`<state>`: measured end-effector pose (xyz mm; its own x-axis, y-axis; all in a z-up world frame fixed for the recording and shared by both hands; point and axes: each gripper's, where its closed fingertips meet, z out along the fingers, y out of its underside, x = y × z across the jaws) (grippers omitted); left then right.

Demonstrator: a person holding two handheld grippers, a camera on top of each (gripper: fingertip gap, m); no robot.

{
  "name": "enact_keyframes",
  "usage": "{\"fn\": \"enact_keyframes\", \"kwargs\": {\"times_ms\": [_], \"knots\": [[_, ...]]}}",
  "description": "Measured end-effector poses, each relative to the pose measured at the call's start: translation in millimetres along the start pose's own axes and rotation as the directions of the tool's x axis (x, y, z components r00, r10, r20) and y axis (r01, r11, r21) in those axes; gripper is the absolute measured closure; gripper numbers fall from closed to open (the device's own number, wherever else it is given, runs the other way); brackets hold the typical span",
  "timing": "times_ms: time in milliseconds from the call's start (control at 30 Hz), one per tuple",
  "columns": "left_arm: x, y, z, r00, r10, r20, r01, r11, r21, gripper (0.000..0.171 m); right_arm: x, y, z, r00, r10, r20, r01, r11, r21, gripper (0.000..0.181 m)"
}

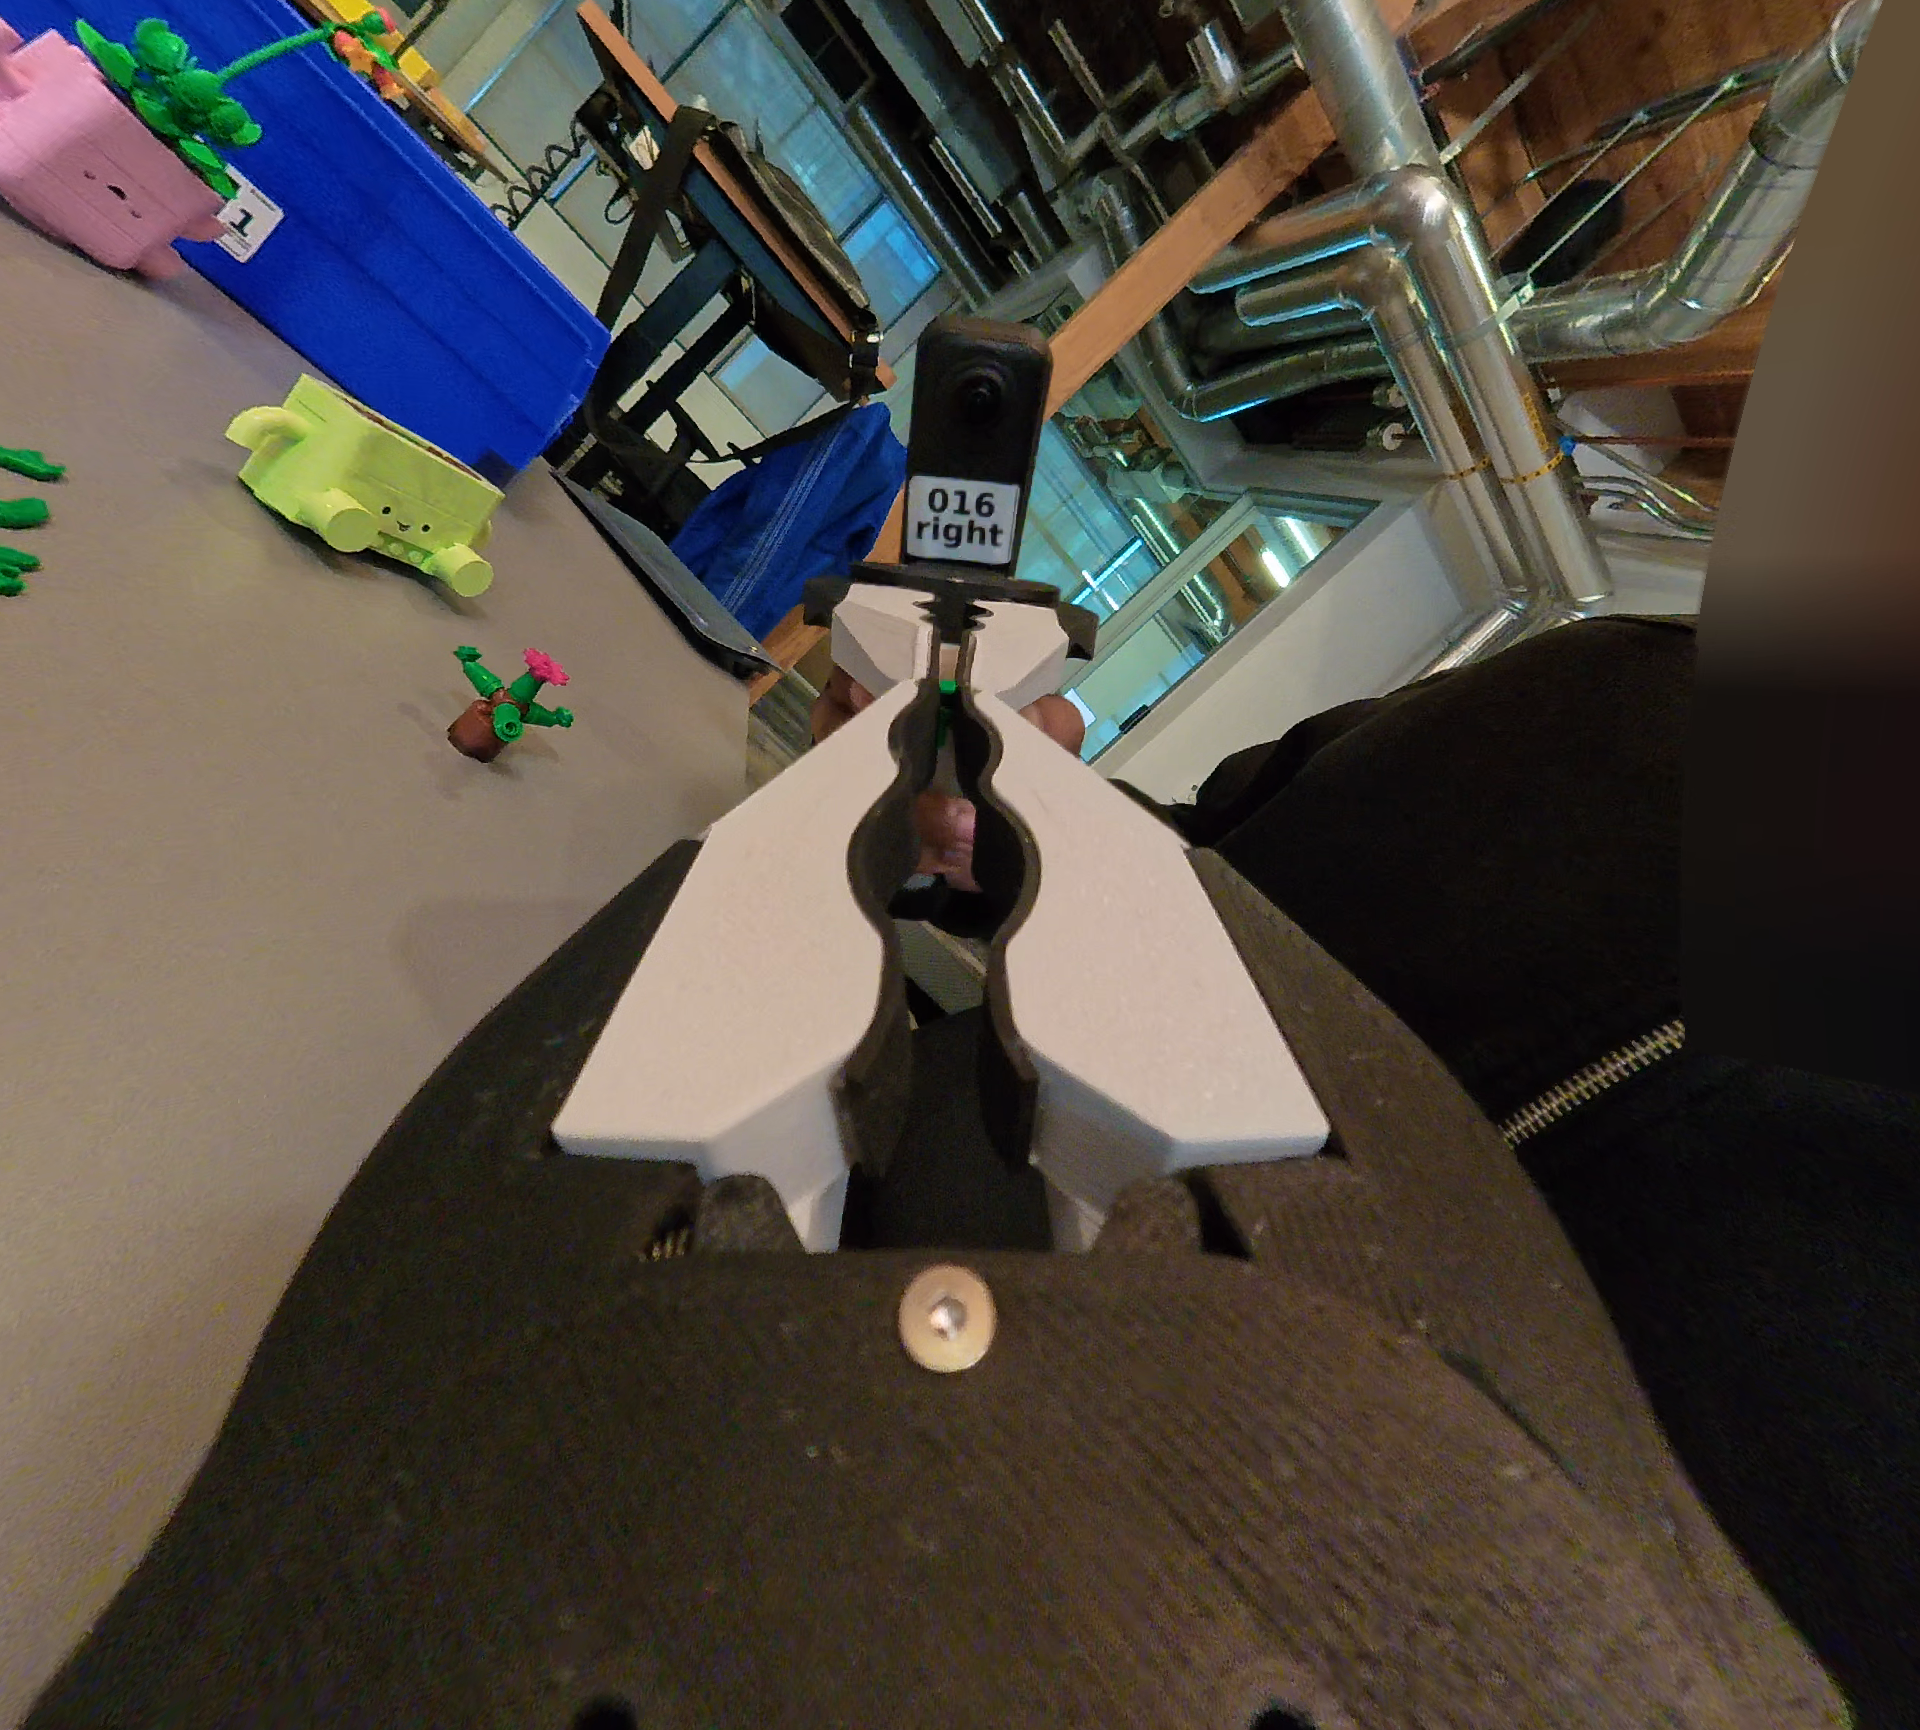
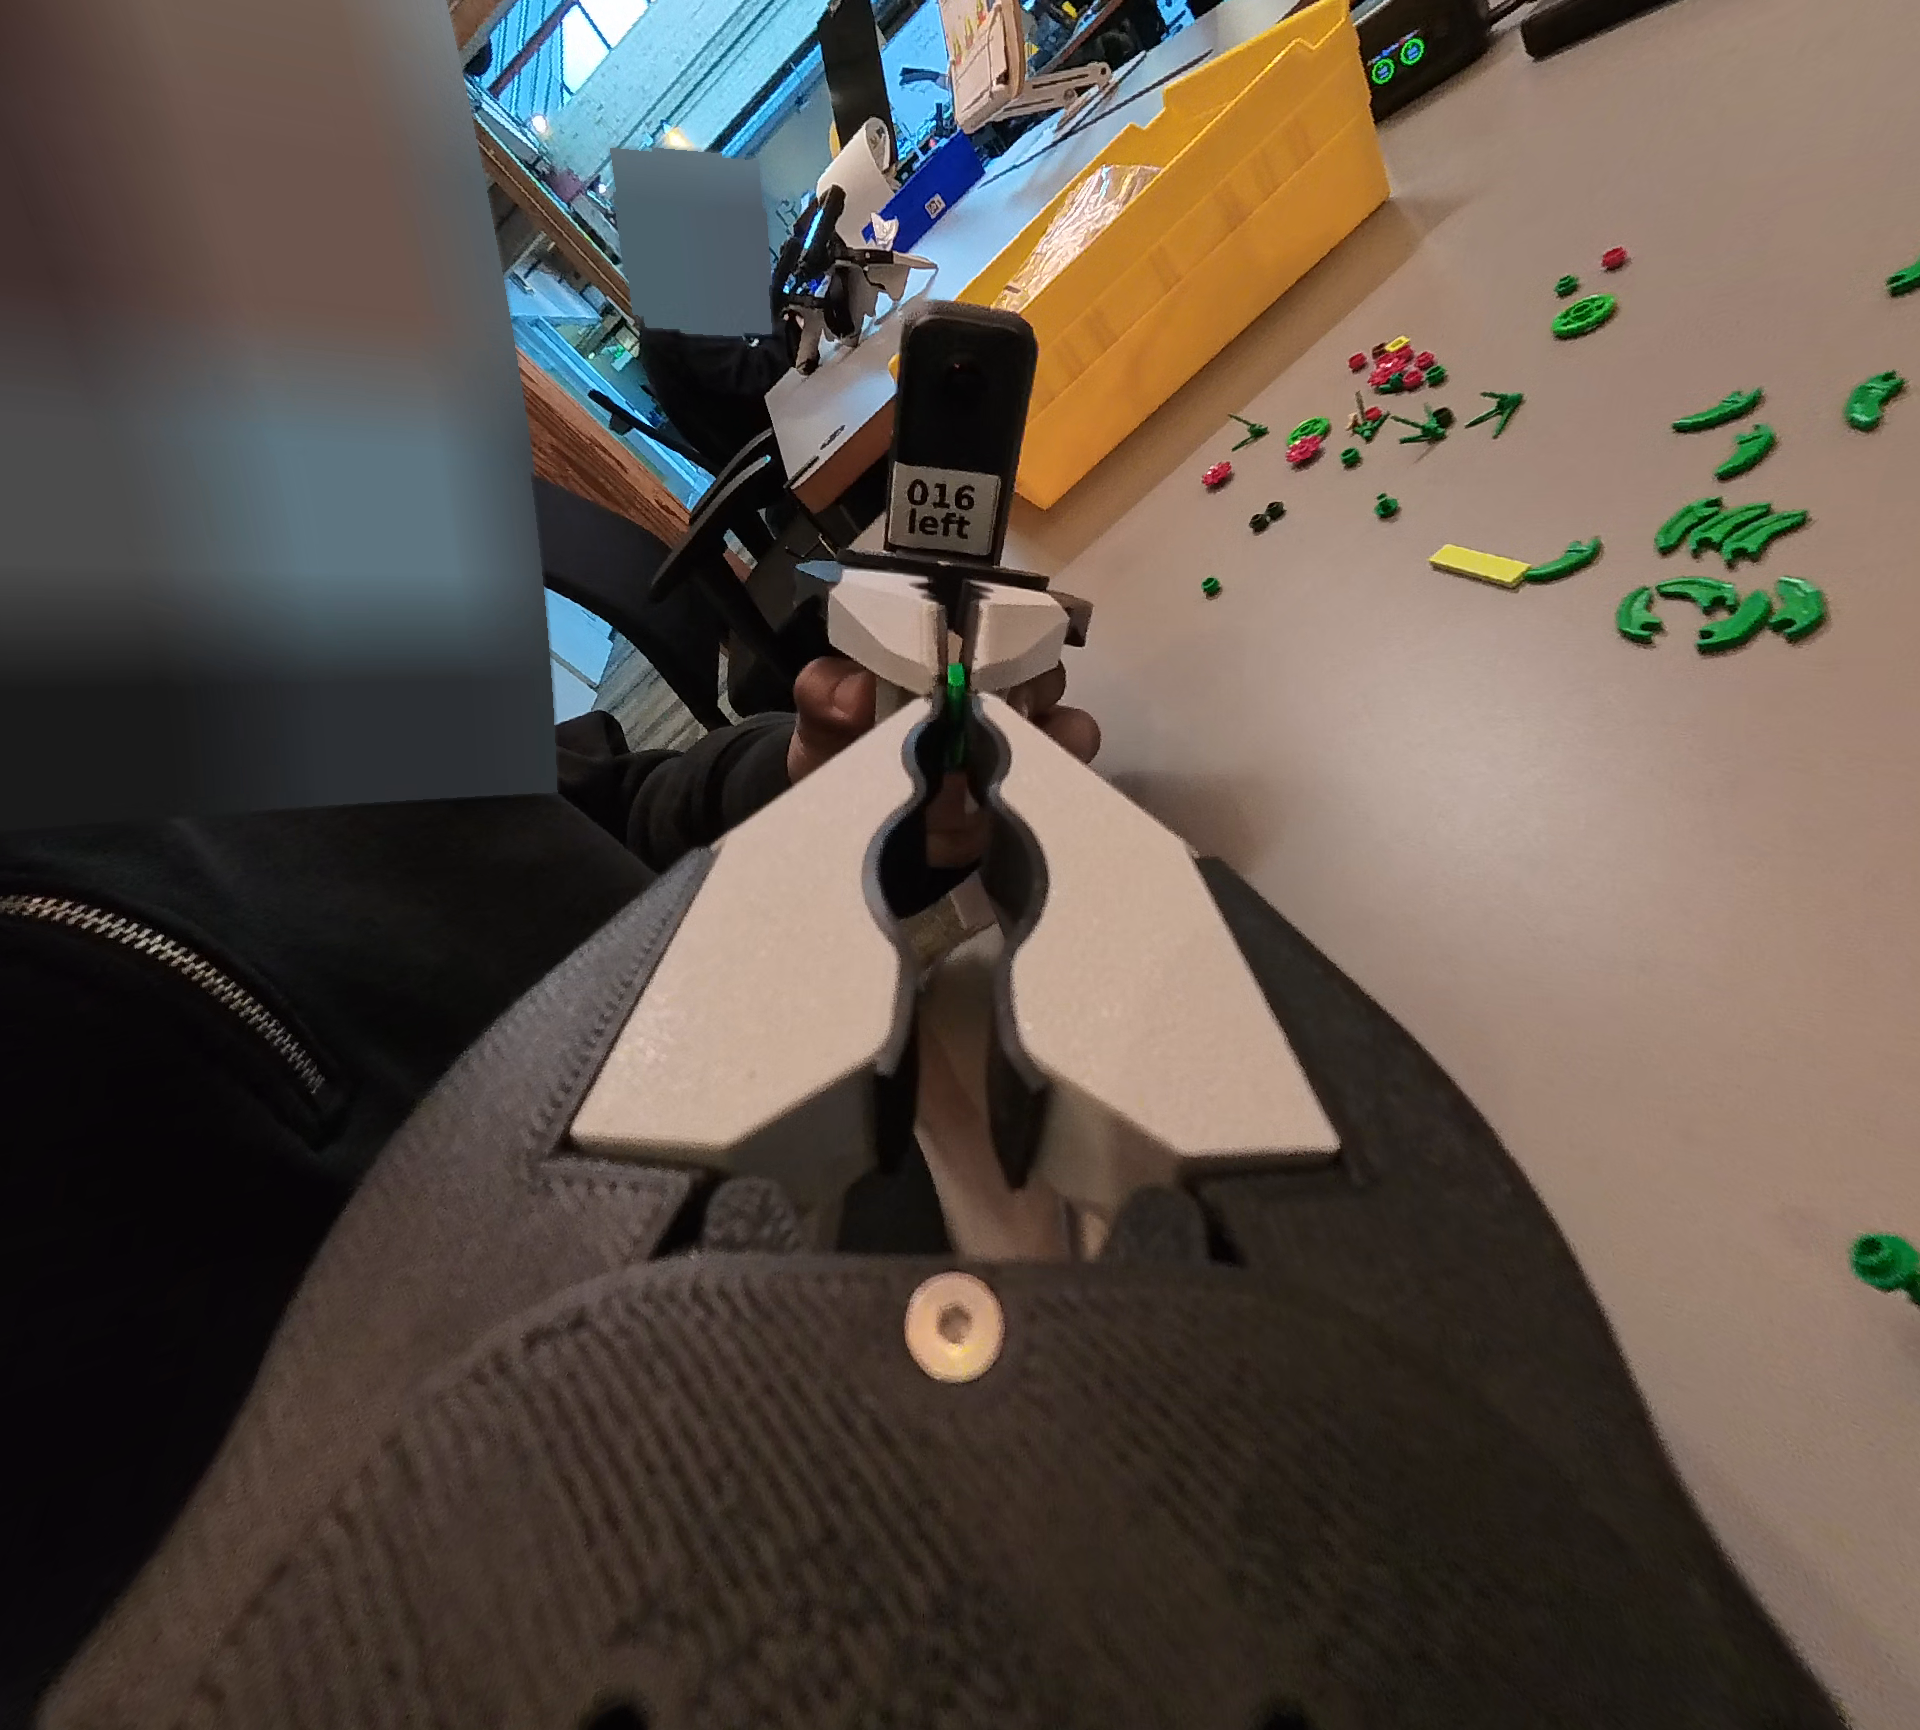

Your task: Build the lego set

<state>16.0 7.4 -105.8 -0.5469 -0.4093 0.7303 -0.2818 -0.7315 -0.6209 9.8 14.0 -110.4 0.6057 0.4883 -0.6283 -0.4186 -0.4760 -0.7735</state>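
Observation:
My left gripper and my right gripper are held tip to tip above the grey table. Both are shut on a thin green Lego piece that runs between the two sets of tips. It also shows in the right wrist view. I cannot tell whether it is one piece or two pressed together. The right gripper faces me in the left wrist view, and the left gripper faces me in the right wrist view. A hand holds each.
A small brown pot cactus, a lime-green pot on its side, a pink pot with a green plant and a blue bin are on the table. Loose green leaves, red flower bits, a yellow plate and a yellow bin lie on the right. Less than 4 cm separates the two grippers' tips.

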Motion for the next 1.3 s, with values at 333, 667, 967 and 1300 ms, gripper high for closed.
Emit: {"fn": "enact_keyframes", "kwargs": {"times_ms": [333,667,967,1300], "knots": [[-49,58,-6,0.875,0.277,0.396,-0.075,0.888,-0.454,0.147,36,30,-26,0.96,-0.23,-0.159,0.156,0.912,-0.379,0.181],[-76,111,-16,0.648,0.621,0.442,-0.149,0.672,-0.725,0.141,63,102,-34,0.827,-0.556,0.081,0.358,0.41,-0.839,0.18],[-82,98,-22,0.639,0.604,0.477,-0.16,0.711,-0.685,0.148,64,108,-31,0.823,-0.565,0.059,0.338,0.403,-0.85,0.18],[-82,98,-16,0.619,0.653,0.436,-0.229,0.681,-0.695,0.149,69,107,-30,0.816,-0.578,0.009,0.309,0.423,-0.852,0.18]]}}
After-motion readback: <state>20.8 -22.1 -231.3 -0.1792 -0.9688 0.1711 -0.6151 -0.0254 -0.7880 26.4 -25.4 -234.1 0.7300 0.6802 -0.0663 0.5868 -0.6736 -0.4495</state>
